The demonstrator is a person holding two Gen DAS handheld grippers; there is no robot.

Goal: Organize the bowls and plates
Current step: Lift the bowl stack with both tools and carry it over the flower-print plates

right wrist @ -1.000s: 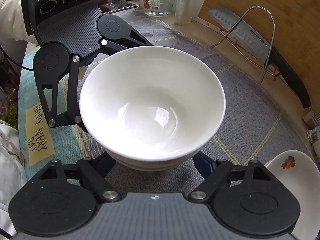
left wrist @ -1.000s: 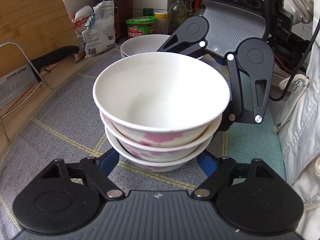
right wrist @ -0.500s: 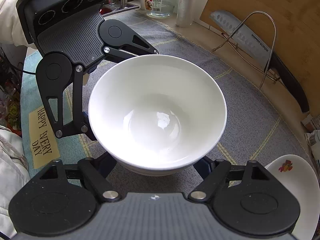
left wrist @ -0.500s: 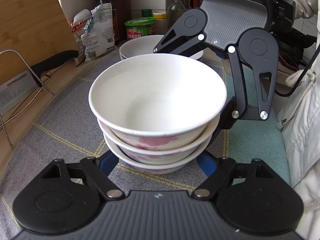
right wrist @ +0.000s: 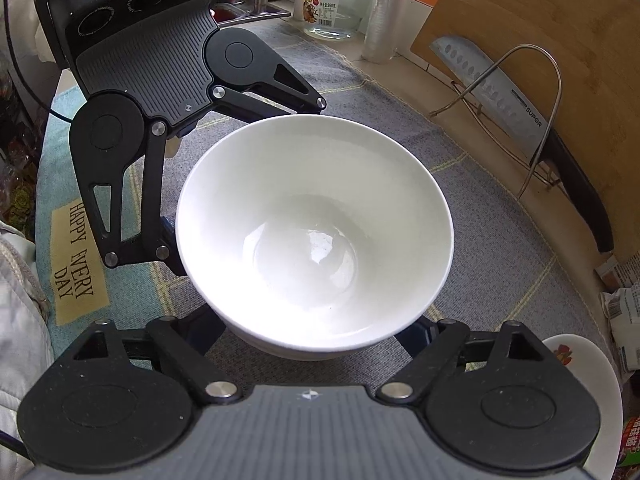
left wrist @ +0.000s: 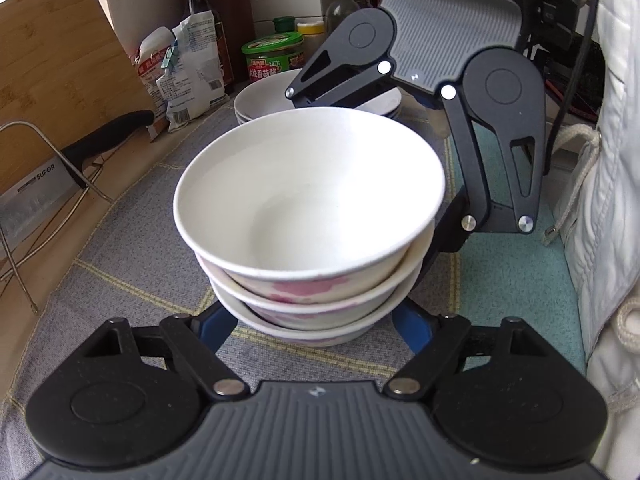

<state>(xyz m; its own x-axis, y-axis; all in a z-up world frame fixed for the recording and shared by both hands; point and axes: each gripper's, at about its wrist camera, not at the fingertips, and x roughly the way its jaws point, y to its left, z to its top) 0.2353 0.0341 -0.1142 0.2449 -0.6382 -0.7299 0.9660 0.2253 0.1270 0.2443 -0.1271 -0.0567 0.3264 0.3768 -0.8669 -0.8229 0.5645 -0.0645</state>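
Spreading at this very moment, the right gripper (right wrist: 316, 332) is letting its jaws widen around the foot of the stack of bowls (right wrist: 316, 232). A second ago they were sitting tighter. The blue fingers are mostly hidden under the bowl's rim, so whether the pads are touching the stack cannot be told for certain; they are looking clear of it.

The left gripper (left wrist: 312, 320), coming in from the opposite side, is behaving differently — its blue fingers (left wrist: 214, 326) are hugging the bottom bowl on both sides and are keeping as close as they get, clamped on the stack. It is holding its place as it was a second ago.

The stack itself, three white bowls with pink flower prints nested one in another, is resting upright on the grey cloth (left wrist: 120, 240) in the middle of the counter, between the two grippers. Compared with a second ago it is sitting a little further from both cameras.

This is probably meaning that the stacking is finished here: one side is releasing while the other is steadying the stack so that it does not shift. The left would then need to let go too.

Further back, a second pile of white plates (left wrist: 260, 100) is waiting just behind the stack, partly hidden by the right gripper. A flowered plate (right wrist: 576, 364) is lying at the counter's near right edge — likely still to be sorted.
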